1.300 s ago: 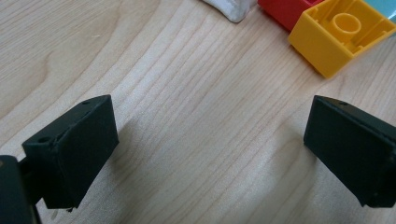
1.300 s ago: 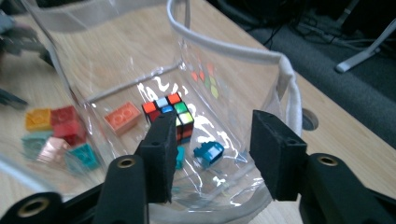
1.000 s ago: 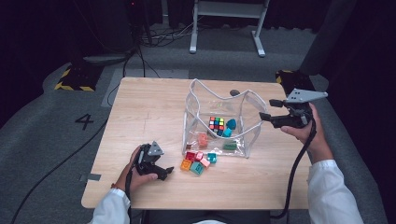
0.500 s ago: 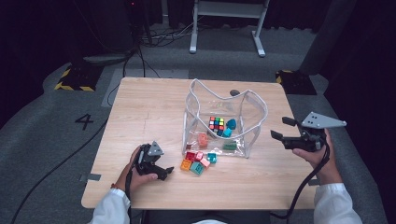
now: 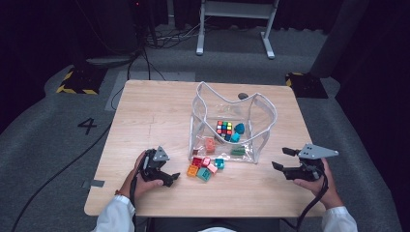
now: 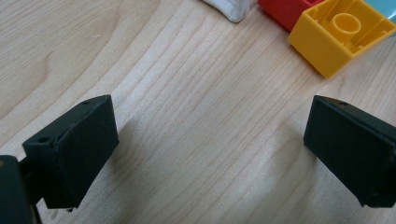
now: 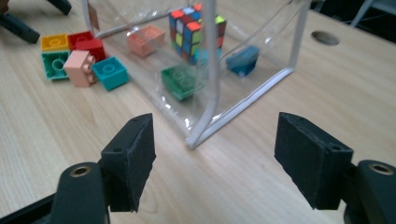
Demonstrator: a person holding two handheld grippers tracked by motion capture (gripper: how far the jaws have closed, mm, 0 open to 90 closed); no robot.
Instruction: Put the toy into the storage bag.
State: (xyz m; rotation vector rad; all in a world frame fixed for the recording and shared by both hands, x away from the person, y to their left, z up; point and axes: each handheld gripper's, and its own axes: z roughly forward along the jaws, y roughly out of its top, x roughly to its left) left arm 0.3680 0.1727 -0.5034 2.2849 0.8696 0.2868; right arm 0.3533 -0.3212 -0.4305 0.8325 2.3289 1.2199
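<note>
The bench point(image 5: 159, 111) carries one clear bag point(image 5: 232, 123), standing open near its middle; all places below are given from that bag.

Inside the bag: a puzzle cube point(image 5: 224, 127), a blue piece point(image 5: 239, 128), a salmon brick point(image 5: 210, 144) and a green brick point(image 5: 237, 151). Judged from this, packing is part done.

Outside, just before the bag's near-left corner, lies a loose cluster point(image 5: 205, 167) of bricks: yellow brick point(image 6: 343, 33), red brick point(image 5: 197, 161), pink brick point(image 7: 79, 67), teal brick point(image 7: 109, 73) and another green. These remain to be loaded, so roughly half the work is left.

Left tool point(image 5: 167, 178): low on the bench, near-left of the bag, just short of the cluster. Jaws stand wide apart, nothing between them; the yellow brick sits just beyond the tips. The hand grips it from behind, forearm entering from the near edge.

Right tool point(image 5: 284, 158): near-right of the bag, clear of it, pointing at its near corner. Jaws stand apart and empty. The hand holds it level above the bench.
</note>
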